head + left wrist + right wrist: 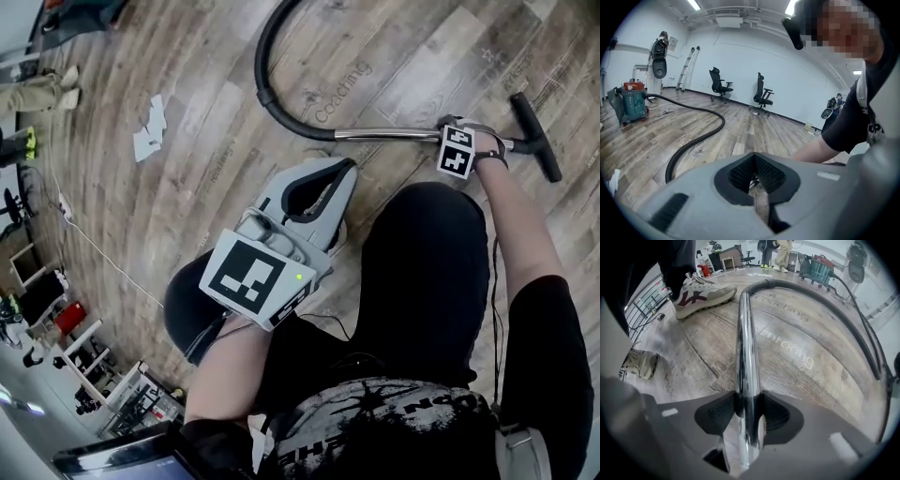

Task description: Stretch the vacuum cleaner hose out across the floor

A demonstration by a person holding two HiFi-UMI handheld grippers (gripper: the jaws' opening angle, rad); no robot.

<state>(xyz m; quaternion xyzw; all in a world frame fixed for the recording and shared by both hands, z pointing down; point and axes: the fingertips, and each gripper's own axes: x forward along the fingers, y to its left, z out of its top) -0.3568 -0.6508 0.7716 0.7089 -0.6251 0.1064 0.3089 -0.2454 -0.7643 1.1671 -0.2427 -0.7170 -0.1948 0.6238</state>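
Observation:
A black ribbed hose (267,75) curves over the wood floor and joins a chrome wand tube (384,134) that ends in a black floor nozzle (536,136). My right gripper (469,145) points down at the wand near the nozzle. In the right gripper view its pads press both sides of the chrome tube (745,348), so the right gripper (749,416) is shut on it. The hose (825,296) runs back to a green vacuum cleaner (818,268). My left gripper (339,176) hovers over the floor, shut and empty (757,180). The hose (701,136) lies ahead of it.
White paper scraps (150,127) lie on the floor at the left. My shoe (701,294) stands beside the wand. Office chairs (719,84) and a ladder (689,68) line the far wall. Another person (37,89) stands at the far left, and shelving (94,370) sits lower left.

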